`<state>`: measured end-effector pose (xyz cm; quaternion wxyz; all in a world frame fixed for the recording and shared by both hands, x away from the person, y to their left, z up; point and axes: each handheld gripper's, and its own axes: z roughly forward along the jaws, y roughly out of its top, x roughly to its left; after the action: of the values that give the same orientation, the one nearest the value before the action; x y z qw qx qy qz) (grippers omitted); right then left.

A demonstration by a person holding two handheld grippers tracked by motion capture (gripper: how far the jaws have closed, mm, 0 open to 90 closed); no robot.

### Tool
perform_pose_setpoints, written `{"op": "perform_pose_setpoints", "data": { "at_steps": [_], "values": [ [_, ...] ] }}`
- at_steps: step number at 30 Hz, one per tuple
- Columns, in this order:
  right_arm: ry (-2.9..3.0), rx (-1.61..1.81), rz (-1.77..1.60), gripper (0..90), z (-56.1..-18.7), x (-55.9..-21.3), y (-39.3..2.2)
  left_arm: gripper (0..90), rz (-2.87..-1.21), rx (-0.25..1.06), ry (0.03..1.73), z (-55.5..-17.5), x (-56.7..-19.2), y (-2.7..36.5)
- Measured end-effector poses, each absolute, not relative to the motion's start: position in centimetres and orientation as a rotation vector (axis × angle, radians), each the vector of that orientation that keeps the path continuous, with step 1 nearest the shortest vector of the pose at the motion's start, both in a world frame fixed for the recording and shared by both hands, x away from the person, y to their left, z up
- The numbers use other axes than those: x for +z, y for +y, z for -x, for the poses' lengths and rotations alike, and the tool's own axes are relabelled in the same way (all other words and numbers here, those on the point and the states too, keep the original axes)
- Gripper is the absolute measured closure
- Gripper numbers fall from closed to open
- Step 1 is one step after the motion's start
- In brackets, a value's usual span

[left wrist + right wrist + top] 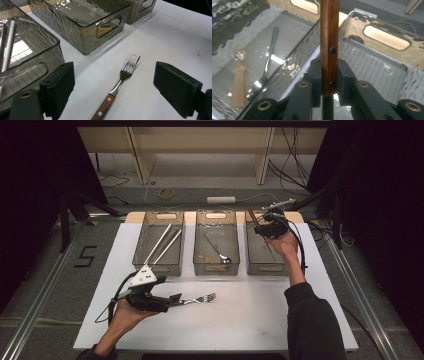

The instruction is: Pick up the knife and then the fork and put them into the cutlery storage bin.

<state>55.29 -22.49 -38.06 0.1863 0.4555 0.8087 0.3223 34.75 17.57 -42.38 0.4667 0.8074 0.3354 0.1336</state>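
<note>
Since cutlery is sorted by kind, three bins stand in a row on the white table (260, 320): left bin (142, 265) with two long white sticks (162, 245), middle bin (199, 265) with a spoon (216, 251), right bin (257, 267). Right gripper (257, 227), over the right bin, clenches a wooden handle (329, 45) upright between its pads, likely for lowering in. Left gripper (113, 85), jaws released, straddles the fork (120, 85) lying on the table, pads apart from it.

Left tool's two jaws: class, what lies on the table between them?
A wooden-handled fork lies between the left tool's open jaws, untouched; the left gripper view shows it.
</note>
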Motion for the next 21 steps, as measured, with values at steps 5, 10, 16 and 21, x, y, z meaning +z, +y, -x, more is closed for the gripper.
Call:
{"op": "perform_pose_setpoints", "data": {
  "at_steps": [5, 10, 16, 21],
  "values": [
    [2.271, 0.895, -1.297, 77.1, -55.6, -38.4, -22.4, 16.9, -1.980, 0.328, 0.823, -34.7, -42.4, 17.6],
    [2.275, 0.873, -1.325, 77.1, -56.0, -39.0, -22.2, 16.9, -1.979, 0.330, 0.823, -34.8, -42.4, 17.6],
    [2.267, 0.859, -1.346, 77.1, -56.0, -39.5, -22.3, 16.9, -1.977, 0.327, 0.828, -34.8, -42.4, 17.6],
    [2.252, 0.846, -1.376, 77.0, -56.0, -40.1, -22.6, 16.9, -1.983, 0.327, 0.828, -34.8, -42.4, 17.6]
  ]
}}
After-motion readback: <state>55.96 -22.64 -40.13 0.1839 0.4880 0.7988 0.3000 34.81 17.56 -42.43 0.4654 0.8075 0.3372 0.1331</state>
